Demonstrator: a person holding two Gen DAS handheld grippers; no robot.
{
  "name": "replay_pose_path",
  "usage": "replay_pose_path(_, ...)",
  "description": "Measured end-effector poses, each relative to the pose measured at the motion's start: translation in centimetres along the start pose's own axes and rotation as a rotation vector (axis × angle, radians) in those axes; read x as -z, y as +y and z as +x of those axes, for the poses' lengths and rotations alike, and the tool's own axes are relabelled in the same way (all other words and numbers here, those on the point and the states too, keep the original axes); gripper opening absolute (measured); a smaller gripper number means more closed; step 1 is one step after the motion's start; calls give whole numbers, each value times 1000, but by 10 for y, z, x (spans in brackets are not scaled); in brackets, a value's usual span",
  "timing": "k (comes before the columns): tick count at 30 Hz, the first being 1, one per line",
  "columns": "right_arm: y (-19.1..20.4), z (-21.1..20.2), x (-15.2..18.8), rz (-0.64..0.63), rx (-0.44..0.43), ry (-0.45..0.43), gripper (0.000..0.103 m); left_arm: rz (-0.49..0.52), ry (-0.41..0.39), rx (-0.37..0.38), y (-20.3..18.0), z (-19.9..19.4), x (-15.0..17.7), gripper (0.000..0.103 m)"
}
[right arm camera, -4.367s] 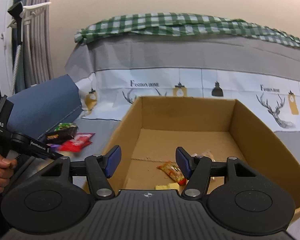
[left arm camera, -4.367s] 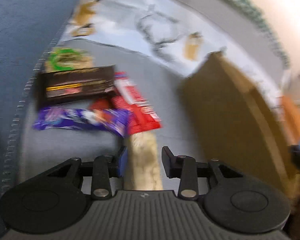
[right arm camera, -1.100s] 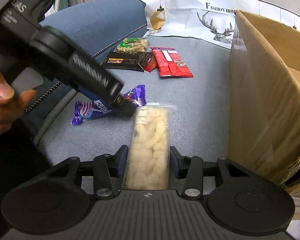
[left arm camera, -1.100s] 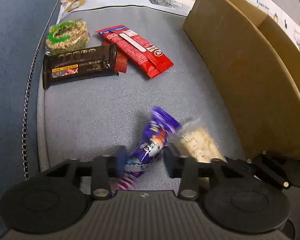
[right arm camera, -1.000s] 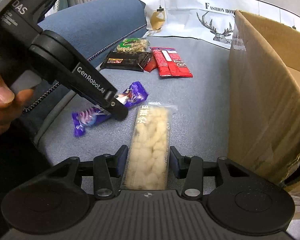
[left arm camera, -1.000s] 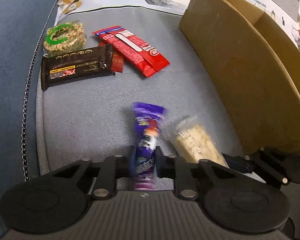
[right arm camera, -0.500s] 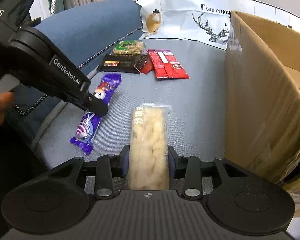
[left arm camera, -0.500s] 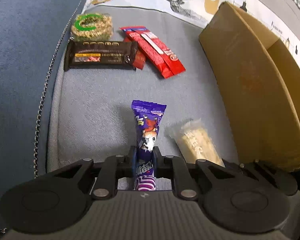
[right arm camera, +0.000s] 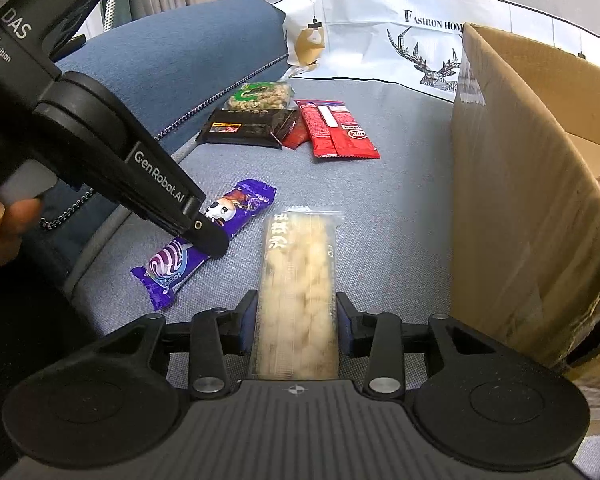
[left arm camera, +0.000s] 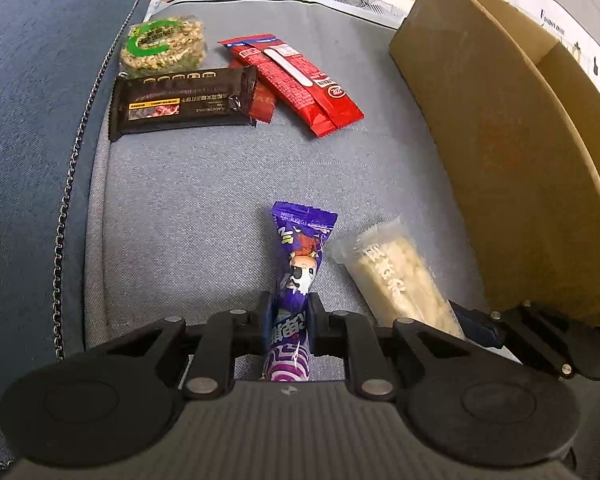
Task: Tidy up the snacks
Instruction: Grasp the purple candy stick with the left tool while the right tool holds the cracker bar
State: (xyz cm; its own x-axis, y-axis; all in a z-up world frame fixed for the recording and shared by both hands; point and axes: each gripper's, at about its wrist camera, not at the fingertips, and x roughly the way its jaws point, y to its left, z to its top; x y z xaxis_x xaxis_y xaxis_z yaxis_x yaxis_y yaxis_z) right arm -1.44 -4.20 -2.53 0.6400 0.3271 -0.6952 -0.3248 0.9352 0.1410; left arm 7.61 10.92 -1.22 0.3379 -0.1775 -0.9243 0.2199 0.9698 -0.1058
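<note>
1. The left gripper (left arm camera: 288, 314), matte black plastic, is clenching its fingers on a slim purple snack wrapper (left arm camera: 298, 276); the glossy foil tube is pinched at its middle, its crimped far end pointing away over the grey woven sofa cushion (left arm camera: 188, 208).
2. The right gripper (right arm camera: 296, 322) is holding a long, flat, clear packet of pale puffed-rice bar (right arm camera: 298, 280) between its blue-padded fingers; the pads are sitting against the packet's two long edges, and its jaws have just been closing on it.
3. In the right wrist view, the purple wrapper (right arm camera: 216, 236) is lying just beside the rice bar, apart from it, with the left gripper's (right arm camera: 210, 240) tip pressing on it.
4. To the right, a corrugated cardboard box (left arm camera: 512, 152) is standing with its plain brown wall near the rice bar packet (left arm camera: 396, 276).
5. Farther off, a glossy black rectangular bar (left arm camera: 180, 102) is lying flat, overlapping a small dark red sachet (left arm camera: 264, 106).
6. Beside that, two shiny red packets (left arm camera: 300, 80) are lying side by side at a slant.
7. Farthest, a round-edged granola-like cake in clear wrap with a green ring (left arm camera: 164, 46) is resting by the blue corded sofa arm (left arm camera: 32, 92).
</note>
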Motion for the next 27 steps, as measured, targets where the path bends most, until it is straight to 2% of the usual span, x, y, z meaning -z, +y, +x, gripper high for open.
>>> replay_pose_path(9, 2, 0, 1, -19, 9, 0, 39, 16, 7, -19, -1, 2, 0, 20)
replay_pose_path(27, 2, -4, 1, -34, 14, -18, 38, 55, 5, -41, -7, 4, 2, 18)
